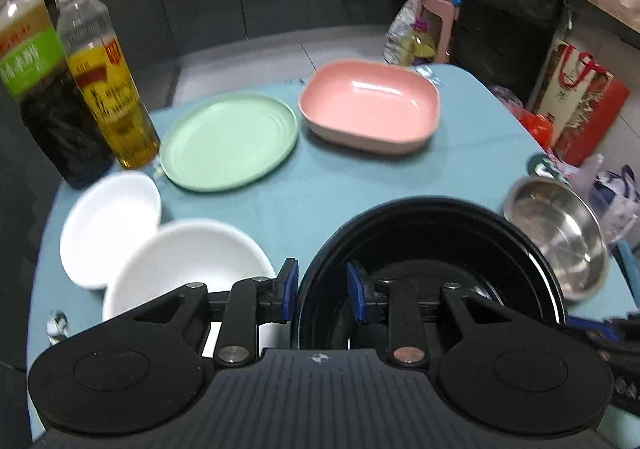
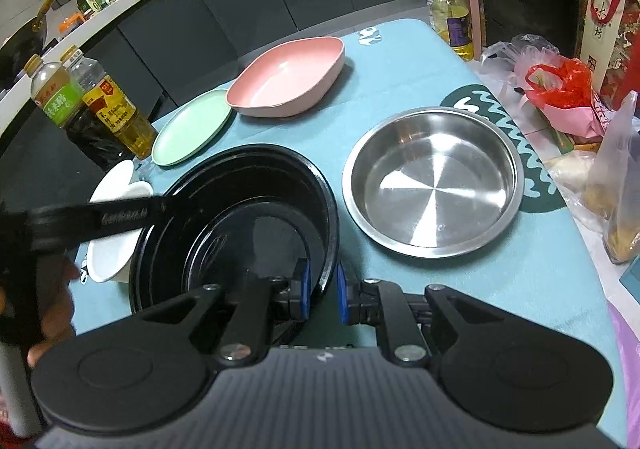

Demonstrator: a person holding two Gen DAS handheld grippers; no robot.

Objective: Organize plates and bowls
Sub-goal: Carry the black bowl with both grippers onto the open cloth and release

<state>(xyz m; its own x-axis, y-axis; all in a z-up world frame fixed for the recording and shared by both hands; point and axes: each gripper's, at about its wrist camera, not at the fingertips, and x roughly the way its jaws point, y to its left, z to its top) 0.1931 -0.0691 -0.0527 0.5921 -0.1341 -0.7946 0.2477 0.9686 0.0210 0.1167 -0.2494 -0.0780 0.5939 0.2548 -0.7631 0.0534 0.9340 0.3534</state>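
My right gripper [image 2: 322,291] is clamped on the near rim of the round black plastic bowl [image 2: 280,185], one blue pad inside the wall and the other outside it. My left gripper [image 1: 322,291] straddles that bowl's rim on the other side, its blue pads [image 1: 289,289] standing apart with a gap to the wall, so it presses on nothing. The black bowl sits on the light blue table mat [image 1: 320,177], and it looks like more than one nested together, though I cannot tell how many. Just to its right lies the round stainless steel dish [image 2: 434,181]. To its left two white round bowls [image 1: 116,225] overlap. Farther back rest the flat pale green round plate [image 1: 230,141] and the pink rounded-rectangular deep dish [image 1: 370,105], with two sauce bottles [image 1: 80,81] standing at the left edge.
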